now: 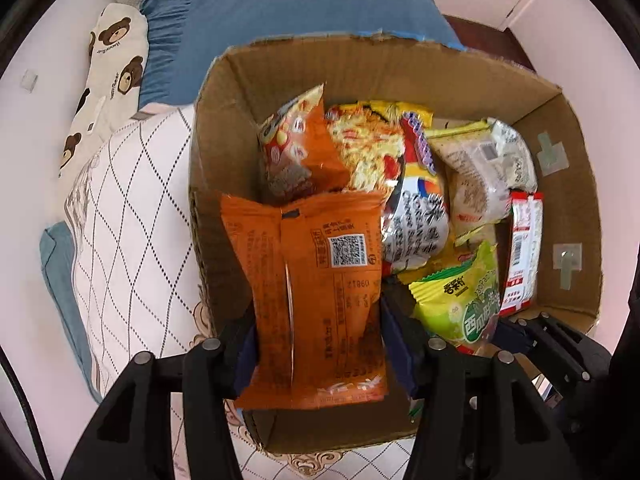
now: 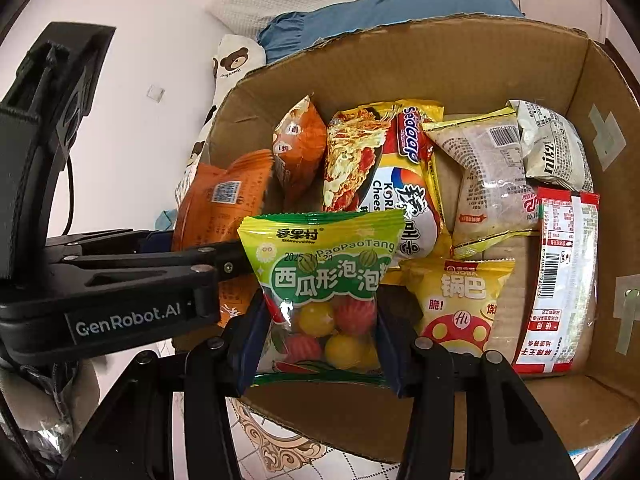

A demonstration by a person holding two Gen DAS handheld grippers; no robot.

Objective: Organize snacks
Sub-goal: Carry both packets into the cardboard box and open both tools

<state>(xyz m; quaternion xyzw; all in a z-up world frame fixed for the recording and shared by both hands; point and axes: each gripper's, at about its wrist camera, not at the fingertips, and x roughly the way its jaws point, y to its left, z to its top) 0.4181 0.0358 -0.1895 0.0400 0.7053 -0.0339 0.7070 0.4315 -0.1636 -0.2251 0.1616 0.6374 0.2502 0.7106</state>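
While a cardboard box (image 1: 224,92) is being filled on a bed, two packets are being held over it at once. On the far left, a bear-print pillow (image 1: 112,60) and a quilted white cover (image 1: 132,216) are being shown beside the box, with a blue pillow (image 1: 280,4) lying behind it.

At the box's left wall, an orange packet (image 1: 320,296) is being gripped upright by the left gripper (image 1: 318,344), its blue pads (image 1: 246,360) being pressed against both side edges of the packet. The packet is being held just inside the left wall, with its lower end hanging near the front rim.

Further right, a green candy bag (image 2: 320,292) filled with red and yellow balls is being clamped by the right gripper (image 2: 318,344), the pads being set against the bag's two sides. This bag is being held over the front middle of the box, just right of the orange packet.

Behind these two, a small orange bag (image 2: 298,148) is being propped upright, and a yellow noodle packet (image 2: 384,160) is being leaned beside it. To the right, a pale clear-fronted packet (image 2: 488,184) and a whitish packet (image 2: 552,148) are being rested against each other. Below them a yellow snack bag (image 2: 460,300) is being seen lying on the floor of the box, and a red-and-white packet (image 2: 560,276) is being stood near the right wall.
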